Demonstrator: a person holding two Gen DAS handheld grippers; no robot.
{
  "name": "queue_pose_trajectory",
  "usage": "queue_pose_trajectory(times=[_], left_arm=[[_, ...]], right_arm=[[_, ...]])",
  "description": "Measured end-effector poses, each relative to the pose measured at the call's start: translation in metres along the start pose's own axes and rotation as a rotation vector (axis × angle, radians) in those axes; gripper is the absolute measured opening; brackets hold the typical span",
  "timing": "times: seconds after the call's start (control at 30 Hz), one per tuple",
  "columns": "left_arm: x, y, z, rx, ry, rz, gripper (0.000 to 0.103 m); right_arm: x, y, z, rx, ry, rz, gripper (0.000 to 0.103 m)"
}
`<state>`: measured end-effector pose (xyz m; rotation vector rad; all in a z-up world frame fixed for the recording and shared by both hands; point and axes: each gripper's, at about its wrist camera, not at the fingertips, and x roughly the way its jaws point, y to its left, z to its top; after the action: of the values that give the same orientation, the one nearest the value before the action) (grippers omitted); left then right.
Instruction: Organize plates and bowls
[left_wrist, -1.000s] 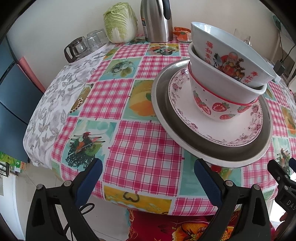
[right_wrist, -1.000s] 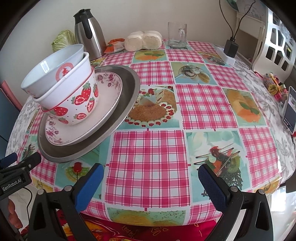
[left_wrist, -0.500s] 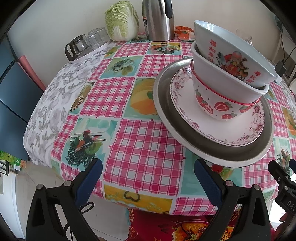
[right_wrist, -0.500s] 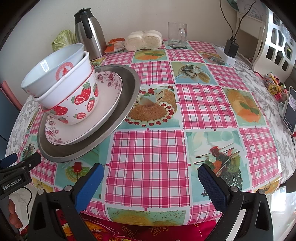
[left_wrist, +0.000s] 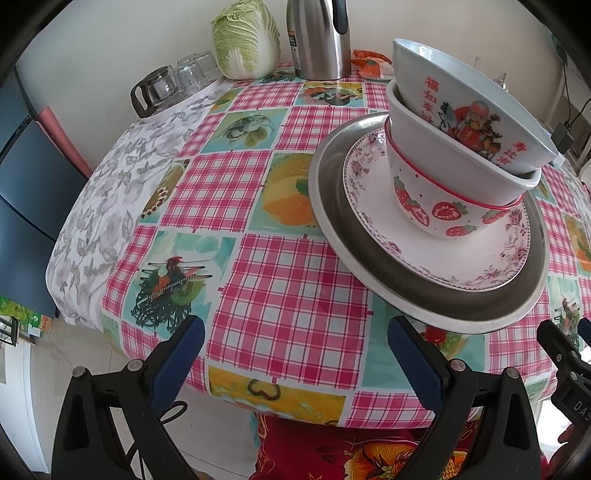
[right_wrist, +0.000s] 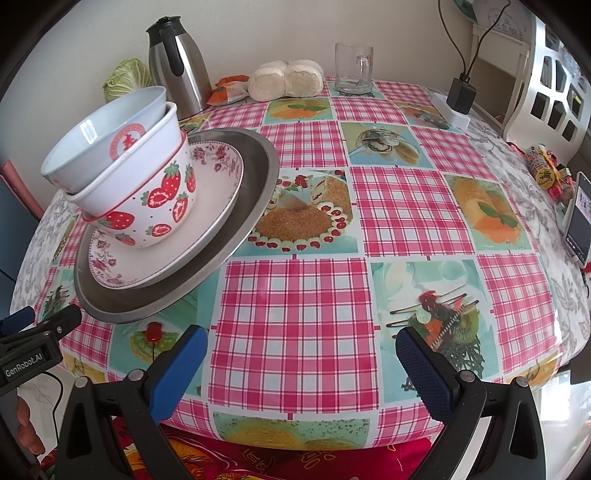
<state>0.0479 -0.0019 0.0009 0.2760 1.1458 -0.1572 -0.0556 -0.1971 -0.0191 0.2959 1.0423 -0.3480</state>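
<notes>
A stack stands on the checked tablecloth: a wide metal plate (left_wrist: 332, 206) (right_wrist: 258, 177) at the bottom, a floral white plate (left_wrist: 373, 221) (right_wrist: 221, 188) on it, then a strawberry bowl (left_wrist: 439, 206) (right_wrist: 159, 199), and a pale blue bowl with red characters (left_wrist: 469, 122) (right_wrist: 103, 136) nested tilted on top. My left gripper (left_wrist: 295, 350) hangs open at the table's near edge, left of the stack, with nothing between its fingers. My right gripper (right_wrist: 301, 352) is open too, near the front edge to the right of the stack.
At the back stand a steel thermos jug (left_wrist: 319, 37) (right_wrist: 177, 70), a cabbage (left_wrist: 245, 37), upturned glasses (left_wrist: 173, 79), a glass mug (right_wrist: 352, 68), wrapped buns (right_wrist: 284, 79) and a charger (right_wrist: 460, 98). A phone (right_wrist: 578, 218) and sweets (right_wrist: 543, 170) lie at the right edge.
The left wrist view has shifted slightly, so the stack sits a little higher and farther right in it. The right wrist view is nearly unchanged. Both grippers stay open.
</notes>
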Motion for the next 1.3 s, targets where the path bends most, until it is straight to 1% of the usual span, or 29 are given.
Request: queue_pose_trajectory(times=[1.07,1.3], left_arm=[[0.0,0.0032,-0.0002,-0.006,-0.006,-0.002,0.099],[-0.004,0.0028,0.0,-0.01,-0.019,0.002,0.099]], right_arm=[[0.0003,0.0005,-0.0002,-0.002,0.003,0.0,0.103],[0.0017,-0.0003,-0.0016,-0.005,0.01,-0.003,0.103]])
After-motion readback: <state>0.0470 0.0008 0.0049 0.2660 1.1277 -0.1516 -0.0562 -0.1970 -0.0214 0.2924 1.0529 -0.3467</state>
